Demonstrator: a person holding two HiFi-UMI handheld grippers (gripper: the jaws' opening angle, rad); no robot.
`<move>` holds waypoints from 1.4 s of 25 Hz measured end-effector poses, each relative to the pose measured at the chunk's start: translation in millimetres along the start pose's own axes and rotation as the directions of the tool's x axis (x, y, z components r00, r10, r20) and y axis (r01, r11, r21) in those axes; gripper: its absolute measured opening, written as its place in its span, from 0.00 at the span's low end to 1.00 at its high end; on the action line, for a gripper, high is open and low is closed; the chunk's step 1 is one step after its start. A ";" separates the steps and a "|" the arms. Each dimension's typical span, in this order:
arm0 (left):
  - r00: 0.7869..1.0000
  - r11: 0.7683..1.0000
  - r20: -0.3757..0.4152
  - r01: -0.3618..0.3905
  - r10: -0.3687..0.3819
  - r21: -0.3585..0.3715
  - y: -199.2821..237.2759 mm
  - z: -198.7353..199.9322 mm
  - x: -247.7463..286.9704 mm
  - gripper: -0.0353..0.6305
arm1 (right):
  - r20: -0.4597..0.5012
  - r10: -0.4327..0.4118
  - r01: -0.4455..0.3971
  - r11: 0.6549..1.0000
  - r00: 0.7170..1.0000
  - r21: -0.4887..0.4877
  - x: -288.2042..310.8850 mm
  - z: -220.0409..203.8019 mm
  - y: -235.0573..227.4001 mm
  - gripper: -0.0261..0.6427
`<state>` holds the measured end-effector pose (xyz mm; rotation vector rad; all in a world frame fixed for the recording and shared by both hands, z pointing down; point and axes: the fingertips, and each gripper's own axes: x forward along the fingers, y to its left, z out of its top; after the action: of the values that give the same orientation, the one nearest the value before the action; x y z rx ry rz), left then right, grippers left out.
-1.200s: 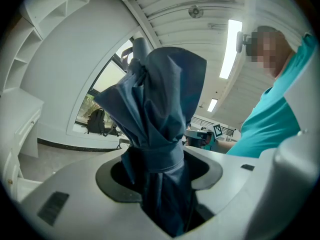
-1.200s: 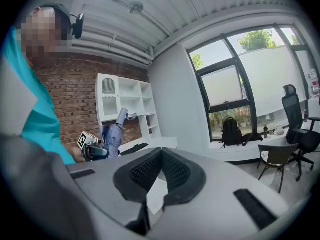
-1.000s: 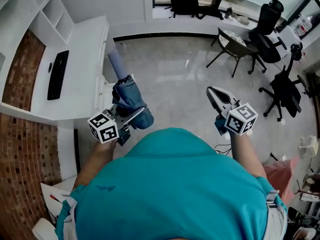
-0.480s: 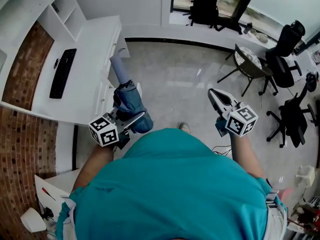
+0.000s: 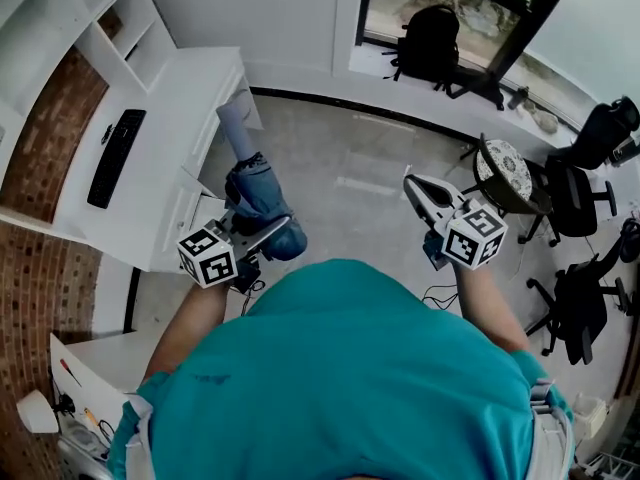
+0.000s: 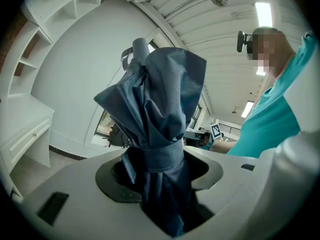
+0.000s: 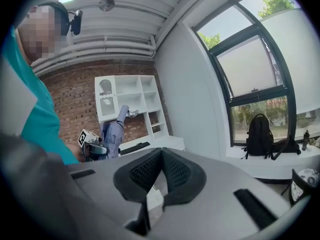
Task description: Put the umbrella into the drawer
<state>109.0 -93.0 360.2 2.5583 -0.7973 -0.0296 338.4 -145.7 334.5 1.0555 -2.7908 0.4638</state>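
A folded blue umbrella (image 5: 255, 193) with a pale grey handle end stands up from my left gripper (image 5: 258, 233), which is shut on its strapped lower part. In the left gripper view the umbrella (image 6: 160, 114) fills the middle, clamped between the jaws of the left gripper (image 6: 155, 161). It hangs over the floor just off the front of the white desk (image 5: 170, 118), where a drawer (image 5: 198, 200) seems pulled out. My right gripper (image 5: 412, 183) is held out over the floor to the right, shut and empty. Its pads meet in the right gripper view (image 7: 161, 154), which also shows the umbrella (image 7: 114, 131) at left.
A black keyboard (image 5: 110, 158) lies on the desk, with white shelves (image 5: 110, 18) and a brick wall behind. A black backpack (image 5: 430, 43) sits on the window ledge. A round-seated chair (image 5: 505, 173) and black office chairs (image 5: 580, 188) stand at right.
The person has walked on across the room, carrying both grippers along. The desk and window now lie nearer in view. The left gripper still holds the umbrella and the right is still shut.
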 end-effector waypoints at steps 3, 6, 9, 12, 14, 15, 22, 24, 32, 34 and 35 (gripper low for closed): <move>1.000 1.000 -0.014 0.012 -0.012 0.009 -0.7 9.2 30.6 0.43 | 0.010 0.007 -0.007 1.000 1.000 0.014 1.8 5.3 -26.6 0.07; 0.999 0.999 -0.048 0.023 -0.021 0.030 4.5 10.7 45.2 0.43 | 0.011 -0.003 0.003 0.999 1.000 0.035 5.8 1.8 -39.5 0.07; 0.996 0.998 -0.081 0.046 -0.043 0.042 13.7 9.0 56.3 0.43 | 0.012 -0.039 0.038 0.997 0.999 0.060 8.4 -5.0 -50.4 0.07; 0.989 0.995 -0.121 0.085 -0.079 0.045 26.5 6.0 64.7 0.43 | 0.022 -0.090 0.088 0.994 0.996 0.070 13.7 -5.5 -55.1 0.07; 0.983 0.993 -0.149 0.112 -0.105 0.039 32.4 3.7 68.3 0.43 | 0.023 -0.117 0.115 0.990 0.993 0.079 14.4 -5.6 -52.4 0.07; 0.980 0.992 -0.158 0.124 -0.117 0.035 34.4 3.8 70.6 0.43 | 0.019 -0.125 0.123 0.989 0.992 0.077 13.8 -5.6 -50.8 0.07; 0.981 0.992 -0.156 0.125 -0.118 0.035 47.0 3.7 77.3 0.43 | -0.008 -0.116 0.117 0.992 0.993 0.045 27.9 0.2 -52.7 0.07; 0.985 0.996 -0.152 0.083 -0.079 0.024 57.7 -2.4 69.1 0.43 | -0.025 -0.072 0.073 0.997 0.997 0.023 47.7 3.0 -48.6 0.07; 0.981 0.988 -0.143 -0.143 0.133 -0.061 137.8 -45.8 4.2 0.43 | -0.127 0.150 -0.160 0.984 0.981 -0.077 180.3 -11.9 -2.8 0.07; 0.969 0.974 -0.156 -0.209 0.194 -0.091 157.3 -67.0 -22.7 0.43 | -0.175 0.207 -0.227 0.969 0.963 -0.100 217.0 -27.8 20.6 0.07; 0.961 0.964 -0.163 -0.243 0.224 -0.110 166.4 -78.7 -37.1 0.43 | -0.203 0.239 -0.263 0.959 0.950 -0.106 234.7 -36.9 34.3 0.07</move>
<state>1.4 -160.9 498.2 2.2986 -0.9993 0.1776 140.1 -256.1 412.6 0.5965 -2.7504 0.3759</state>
